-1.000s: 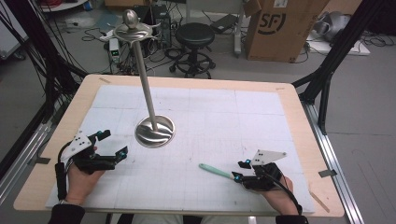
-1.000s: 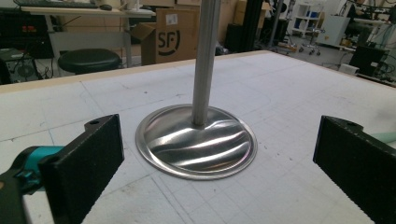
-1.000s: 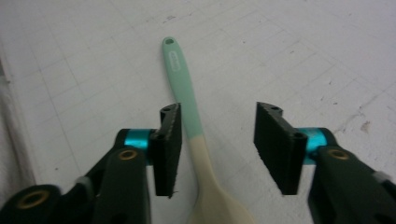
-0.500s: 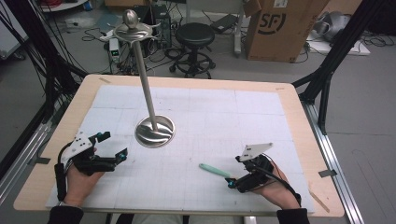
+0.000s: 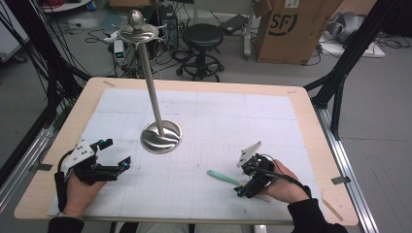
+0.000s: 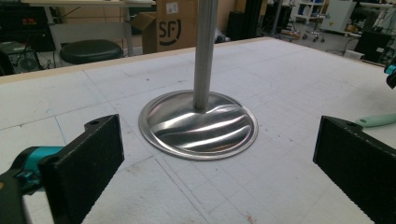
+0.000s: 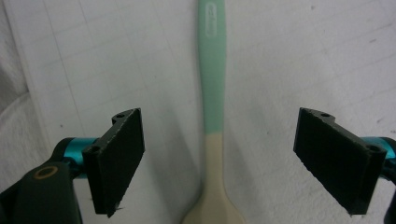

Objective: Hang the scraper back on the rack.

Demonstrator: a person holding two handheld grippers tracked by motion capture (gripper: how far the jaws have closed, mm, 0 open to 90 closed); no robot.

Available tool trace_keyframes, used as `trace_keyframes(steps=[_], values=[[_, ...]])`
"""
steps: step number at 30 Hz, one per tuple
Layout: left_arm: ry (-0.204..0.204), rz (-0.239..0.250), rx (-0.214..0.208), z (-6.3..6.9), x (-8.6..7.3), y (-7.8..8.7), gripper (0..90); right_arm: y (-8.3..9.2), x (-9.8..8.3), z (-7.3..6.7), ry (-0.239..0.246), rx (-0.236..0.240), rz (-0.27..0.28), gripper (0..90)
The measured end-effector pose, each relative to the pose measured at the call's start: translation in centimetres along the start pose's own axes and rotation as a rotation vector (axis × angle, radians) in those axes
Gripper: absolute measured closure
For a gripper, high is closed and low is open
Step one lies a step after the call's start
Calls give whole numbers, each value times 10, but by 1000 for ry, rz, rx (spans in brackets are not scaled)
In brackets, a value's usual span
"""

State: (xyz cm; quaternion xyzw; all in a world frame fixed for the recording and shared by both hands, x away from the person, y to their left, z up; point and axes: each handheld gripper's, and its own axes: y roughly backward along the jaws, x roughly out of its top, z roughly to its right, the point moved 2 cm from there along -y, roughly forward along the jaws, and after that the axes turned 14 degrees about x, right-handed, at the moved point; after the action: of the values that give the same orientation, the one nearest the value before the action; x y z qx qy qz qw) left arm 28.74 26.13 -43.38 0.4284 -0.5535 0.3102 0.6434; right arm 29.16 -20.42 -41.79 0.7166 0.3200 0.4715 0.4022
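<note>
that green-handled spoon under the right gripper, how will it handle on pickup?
The spoon looks rigid, thin and probably light. It lies flat on the mat, so the open right gripper has little height to grab and may slip. Its flat shape makes rolling unlikely.

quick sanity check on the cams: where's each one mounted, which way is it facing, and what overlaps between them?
High view: above the person's side, looking forward and down at the table; both hands, left tool and right tool show.
Left gripper view: rides the left tool, looking low across the table at the metal stand; its open jaws show.
Right gripper view: rides the right tool, looking down on the spoon; open jaws either side.
Shared: stand in two views, spoon in all three.
</note>
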Motion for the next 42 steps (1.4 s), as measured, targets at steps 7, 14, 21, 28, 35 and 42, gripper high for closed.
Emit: trace_keyframes(steps=[7,14,21,28,35,42], values=[[-1,1,-1,1,0,-1,23,-7,6,6,-3,12,-138,225],[0,1,-4,1,0,-1,23,-14,11,12,-46,70,-219,411],[0,2,-4,0,0,-1,23,-15,14,8,-27,28,-295,530],[1,1,-6,1,0,-1,23,-15,13,3,-46,-3,-359,624],[0,1,-7,1,0,-1,23,-17,19,3,-44,-5,-422,805],[-1,0,-6,1,0,-2,23,-12,16,-2,-17,5,-339,810]])
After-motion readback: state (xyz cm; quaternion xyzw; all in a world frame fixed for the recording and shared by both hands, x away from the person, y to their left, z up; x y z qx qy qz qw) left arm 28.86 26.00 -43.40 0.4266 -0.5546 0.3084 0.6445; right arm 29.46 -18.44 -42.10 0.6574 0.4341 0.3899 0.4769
